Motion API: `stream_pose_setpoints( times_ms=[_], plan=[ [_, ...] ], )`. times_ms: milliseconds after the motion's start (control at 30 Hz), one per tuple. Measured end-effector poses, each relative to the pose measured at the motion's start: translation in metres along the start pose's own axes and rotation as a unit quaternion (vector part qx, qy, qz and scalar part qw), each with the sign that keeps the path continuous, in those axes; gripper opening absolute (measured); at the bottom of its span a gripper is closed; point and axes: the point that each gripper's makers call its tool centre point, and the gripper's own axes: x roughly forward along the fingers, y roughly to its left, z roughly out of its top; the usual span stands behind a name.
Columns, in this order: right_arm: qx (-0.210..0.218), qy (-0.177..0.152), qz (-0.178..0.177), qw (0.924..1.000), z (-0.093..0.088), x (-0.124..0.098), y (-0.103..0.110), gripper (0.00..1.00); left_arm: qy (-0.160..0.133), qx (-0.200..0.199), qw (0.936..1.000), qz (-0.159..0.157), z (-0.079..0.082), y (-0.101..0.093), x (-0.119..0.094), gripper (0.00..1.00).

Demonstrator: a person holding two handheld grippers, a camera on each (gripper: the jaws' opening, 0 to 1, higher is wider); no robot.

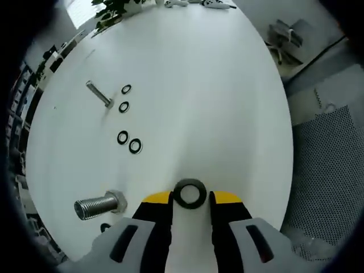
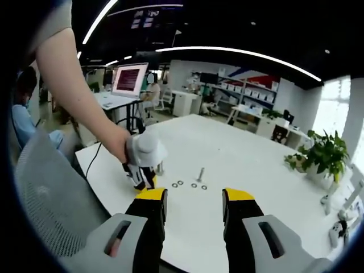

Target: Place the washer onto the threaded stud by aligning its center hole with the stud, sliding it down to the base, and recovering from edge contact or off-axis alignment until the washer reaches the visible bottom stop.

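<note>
White surface (image 1: pixel 187 85): four small washers (image 1: pixel 123 137) beside slim bolt (image 1: pixel 98 94); one large threaded stud (image 1: pixel 99 205) lying sideways. Left tongs (image 1: pixel 190 197) clench black ring washer (image 1: pixel 189 193), right of stud. Right tongs (image 2: pixel 194 196) released.

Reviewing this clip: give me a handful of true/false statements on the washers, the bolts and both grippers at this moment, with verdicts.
1. The left gripper has a dark washer between its yellow fingertips. True.
2. The large bolt stands upright on the white table. False: in the left gripper view it lies on its side.
3. Four small washers lie loose on the table near the thin bolt. True.
4. The right gripper holds a washer. False: its jaws stand apart with nothing between them.
5. A washer is already threaded on the large bolt. False: none is seen on its thread.
</note>
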Motion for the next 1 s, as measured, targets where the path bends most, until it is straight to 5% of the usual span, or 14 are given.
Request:
stream_pose_setpoints(
  times_ms=[767,1000],
  plan=[
    [-0.003,-0.001,0.002,1.0,0.0007,0.0006,0.0026,0.43,0.02,0.003,0.9998,0.005,-0.0001,-0.0033,-0.0002,0.21],
    [-0.005,0.0,0.003,1.0,0.0004,0.0003,0.0027,0.43,-0.006,-0.023,0.9997,0.007,-0.0027,-0.0011,-0.0025,0.21]
  ],
)
